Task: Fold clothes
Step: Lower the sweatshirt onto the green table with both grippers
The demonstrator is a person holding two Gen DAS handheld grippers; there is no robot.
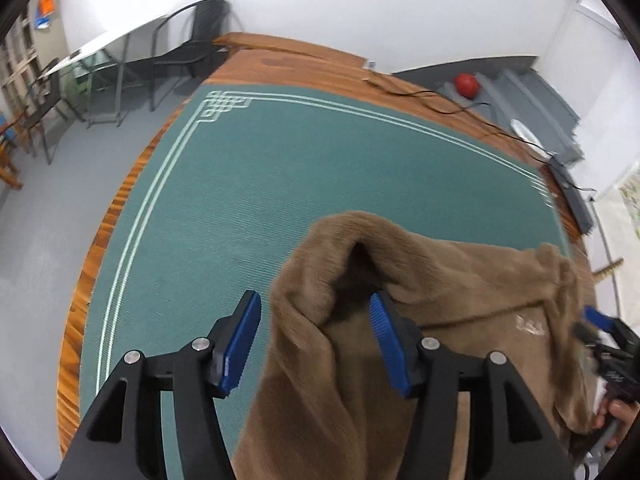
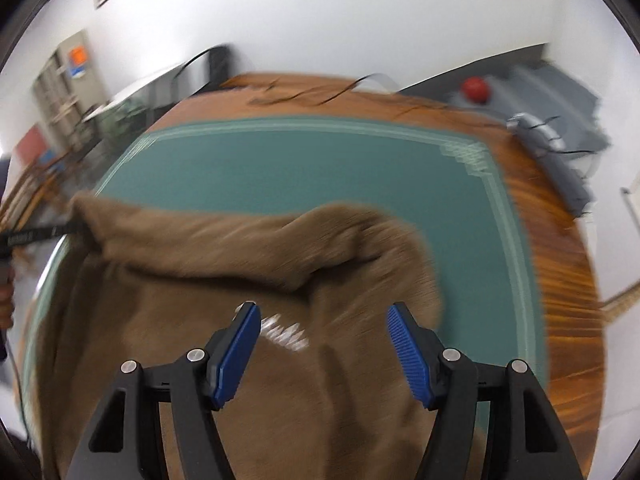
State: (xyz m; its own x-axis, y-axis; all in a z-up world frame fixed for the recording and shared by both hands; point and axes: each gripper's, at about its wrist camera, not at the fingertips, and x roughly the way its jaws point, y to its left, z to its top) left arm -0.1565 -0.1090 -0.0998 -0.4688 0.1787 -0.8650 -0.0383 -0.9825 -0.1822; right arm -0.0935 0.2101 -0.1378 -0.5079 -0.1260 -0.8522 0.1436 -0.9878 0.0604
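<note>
Now, left wrist view: left tool [image 1: 316, 344] stands wide, brown fleece garment [image 1: 420, 288] loose between its pads on the green mat [image 1: 224, 184]; smooth the fold flat.
Right wrist view: right tool [image 2: 324, 346] wide, holding nothing, above the fleece.
Obstacles: cable [image 1: 460, 110] on the table [image 1: 288, 60] edge, well apart.

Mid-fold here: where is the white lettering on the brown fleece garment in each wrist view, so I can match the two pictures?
Left wrist view: white lettering low right on the brown fleece garment, right of the left tongs.
Right wrist view: lettering low centre, smeared by blur, just right of the right tongs' left pad.
Shared landmark: the red ball beyond the table, upper right in both.
</note>
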